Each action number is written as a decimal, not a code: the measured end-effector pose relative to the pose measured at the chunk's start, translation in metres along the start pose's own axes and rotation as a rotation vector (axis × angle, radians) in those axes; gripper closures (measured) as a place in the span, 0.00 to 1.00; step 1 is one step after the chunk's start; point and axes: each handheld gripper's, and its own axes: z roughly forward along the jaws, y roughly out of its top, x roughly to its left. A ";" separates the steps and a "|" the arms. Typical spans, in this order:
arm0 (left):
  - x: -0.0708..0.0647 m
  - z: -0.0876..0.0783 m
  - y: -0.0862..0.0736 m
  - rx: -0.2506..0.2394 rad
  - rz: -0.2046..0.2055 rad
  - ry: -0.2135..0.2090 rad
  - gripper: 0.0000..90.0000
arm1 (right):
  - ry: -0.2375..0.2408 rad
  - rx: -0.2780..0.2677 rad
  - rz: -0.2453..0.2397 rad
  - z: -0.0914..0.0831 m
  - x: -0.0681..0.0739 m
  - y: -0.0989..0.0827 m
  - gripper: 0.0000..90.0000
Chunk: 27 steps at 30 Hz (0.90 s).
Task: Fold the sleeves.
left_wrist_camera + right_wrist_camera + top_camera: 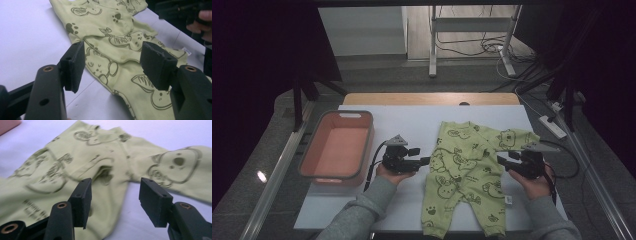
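At the left of the high view a pink basket (337, 148) sits on the white tabletop (412, 120). Just right of it, the left gripper (424, 161) points at the green romper (467, 170), its fingers (75, 65) released, with nothing between them. The romper lies flat at centre-right, printed with bears. At its right edge the right gripper (502, 160) aims toward it, fingers (82, 201) likewise spread apart, grasping nothing.
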 end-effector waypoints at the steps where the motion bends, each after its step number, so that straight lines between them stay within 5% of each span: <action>1: 0.000 0.000 0.000 0.002 0.002 0.000 0.41 | -0.009 -0.001 0.009 0.001 -0.004 0.002 0.50; 27: 0.002 -0.007 -0.003 0.001 0.004 0.002 0.41 | -0.274 0.031 0.172 0.014 -0.096 0.017 0.50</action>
